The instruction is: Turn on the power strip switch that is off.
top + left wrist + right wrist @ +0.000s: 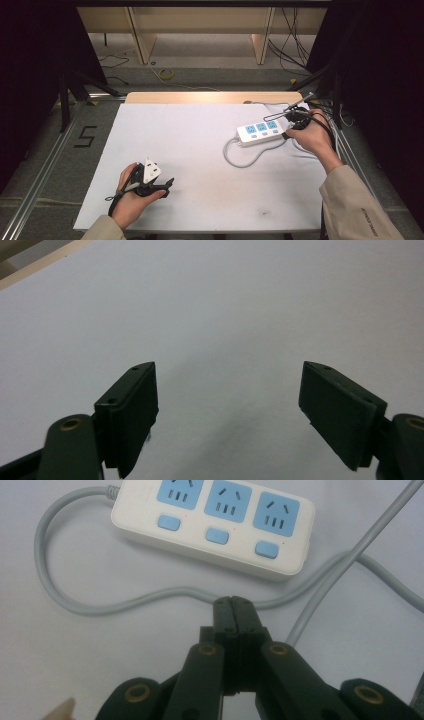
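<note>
The right gripper [234, 611] was closed on nothing just beside the white power strip [215, 520] and its grey cable [150, 597], while the left gripper [227, 405] hung wide open over the bare white bench [200, 150].

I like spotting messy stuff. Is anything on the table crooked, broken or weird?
Nothing looks broken or spilled. The white power strip lies flat on the table, a bit slanted to its edges, and its grey cord loops loosely beside it. The right gripper is shut just short of the cord.
</note>
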`<action>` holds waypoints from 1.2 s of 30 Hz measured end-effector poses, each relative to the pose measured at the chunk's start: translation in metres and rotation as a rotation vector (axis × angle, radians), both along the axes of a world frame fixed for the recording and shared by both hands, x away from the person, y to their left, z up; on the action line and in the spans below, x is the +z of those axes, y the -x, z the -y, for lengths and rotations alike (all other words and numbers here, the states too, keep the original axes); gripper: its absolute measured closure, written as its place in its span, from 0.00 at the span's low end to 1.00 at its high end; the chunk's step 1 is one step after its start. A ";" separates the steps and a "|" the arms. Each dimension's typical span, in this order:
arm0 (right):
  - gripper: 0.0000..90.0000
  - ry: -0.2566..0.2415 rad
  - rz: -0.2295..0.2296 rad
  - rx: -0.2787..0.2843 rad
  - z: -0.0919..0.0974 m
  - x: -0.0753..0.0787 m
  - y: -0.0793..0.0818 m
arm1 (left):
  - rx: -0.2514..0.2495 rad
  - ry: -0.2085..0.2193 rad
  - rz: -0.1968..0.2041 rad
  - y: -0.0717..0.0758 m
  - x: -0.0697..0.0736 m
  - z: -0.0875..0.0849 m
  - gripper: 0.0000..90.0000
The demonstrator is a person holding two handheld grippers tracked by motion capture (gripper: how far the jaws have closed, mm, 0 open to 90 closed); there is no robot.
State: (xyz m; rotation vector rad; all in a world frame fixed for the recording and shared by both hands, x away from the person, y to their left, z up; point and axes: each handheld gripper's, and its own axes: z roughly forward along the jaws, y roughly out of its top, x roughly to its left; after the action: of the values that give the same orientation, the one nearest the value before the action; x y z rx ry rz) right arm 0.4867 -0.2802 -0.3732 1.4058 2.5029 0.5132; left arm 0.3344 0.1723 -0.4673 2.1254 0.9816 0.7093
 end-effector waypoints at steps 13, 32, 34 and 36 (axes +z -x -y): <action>1.00 -0.008 -0.012 -0.023 0.002 -0.002 -0.013 | 0.002 0.001 0.002 0.000 0.000 0.000 0.26; 1.00 -0.009 -0.027 -0.047 0.000 -0.004 -0.029 | -0.001 0.002 0.001 0.000 0.000 0.000 0.26; 1.00 -0.006 -0.027 -0.047 0.000 -0.005 -0.031 | -0.001 0.002 0.001 0.000 0.000 0.000 0.26; 1.00 -0.006 -0.029 -0.053 0.000 -0.006 -0.033 | 0.000 0.002 0.000 0.000 -0.001 0.000 0.26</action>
State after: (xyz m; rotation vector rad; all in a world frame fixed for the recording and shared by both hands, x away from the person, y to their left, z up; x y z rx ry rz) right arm 0.5194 -0.2800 -0.3789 1.4873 2.4811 0.4933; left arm 0.3345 0.1724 -0.4679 2.1233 0.9815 0.7078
